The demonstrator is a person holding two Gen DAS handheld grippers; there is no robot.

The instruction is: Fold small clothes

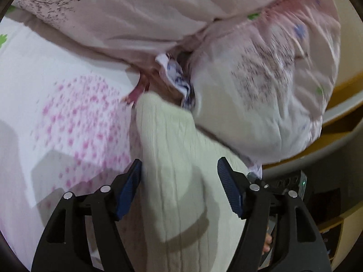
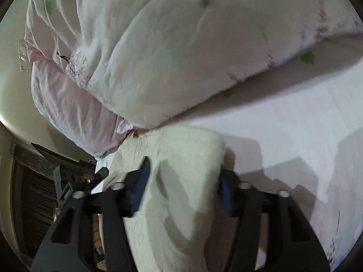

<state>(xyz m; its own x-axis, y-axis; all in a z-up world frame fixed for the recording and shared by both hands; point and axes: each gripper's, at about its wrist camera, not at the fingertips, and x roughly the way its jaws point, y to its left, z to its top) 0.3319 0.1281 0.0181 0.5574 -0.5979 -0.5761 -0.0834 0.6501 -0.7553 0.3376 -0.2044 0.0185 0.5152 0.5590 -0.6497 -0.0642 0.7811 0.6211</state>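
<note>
in the left wrist view, going from the left: a white sheet (image 1: 45,86) with a patch of pink dots covers the bed, and shadows of the tools fall across it. the left gripper (image 1: 179,179) comes next, low in the middle, its jaws spread wide with blue ribbed pads (image 1: 129,188) on either side of a cream ribbed garment (image 1: 177,158). the garment lies flat on the sheet and runs up between the fingers toward a heap of bedding; the pads are not pressing it, the left one just beside its edge and the right one apart from it. above it a pale pink duvet (image 1: 127,15) with dark twig prints is bunched up, and a small blue and white patterned cloth (image 1: 179,81) pokes out of the fold where the garment's far end meets it. to the right a second bulge of the same duvet hangs over the bed edge, with a wooden ledge (image 1: 344,83) beyond it.

in the right wrist view, at the far left, stands dark furniture (image 2: 34,192) and part of the other tool. the right gripper (image 2: 183,188) follows, jaws also wide, and the cream garment (image 2: 181,158) lies between them, its folded fuzzy edge rounded near the right pad. whether the pads touch the cloth is hard to tell through the blur. the duvet (image 2: 181,56) fills the top, touching the garment's far end. the white sheet (image 2: 295,124) stretches off to the right.

no containers show in either view.
</note>
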